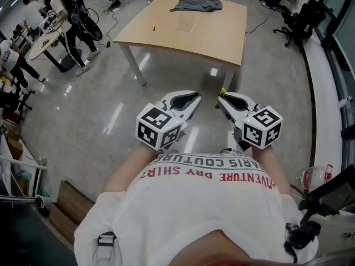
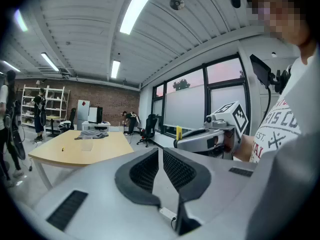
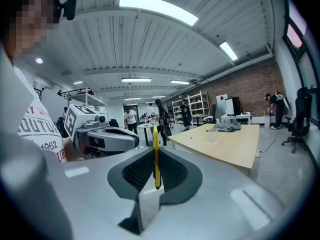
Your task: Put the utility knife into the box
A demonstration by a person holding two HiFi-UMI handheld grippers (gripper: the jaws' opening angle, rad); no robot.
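Note:
My right gripper (image 3: 156, 159) is shut on a thin yellow utility knife (image 3: 156, 154), which stands edge-on between its pads; its yellow tip (image 1: 223, 91) shows in the head view. My left gripper (image 2: 160, 150) is shut with nothing in it. Both grippers (image 1: 194, 96) (image 1: 221, 98) are held close to the person's chest, over the floor and well short of the table. A clear box (image 1: 186, 22) sits far off on the wooden table (image 1: 222, 43), also seen in the gripper views (image 2: 86, 145) (image 3: 212, 136).
A grey cloth (image 1: 197, 3) lies at the table's far edge and a small yellow item (image 1: 154, 26) lies left of the box. People stand at the left (image 1: 66, 21). Office chairs (image 1: 297, 24) are at the right. Shiny floor lies between me and the table.

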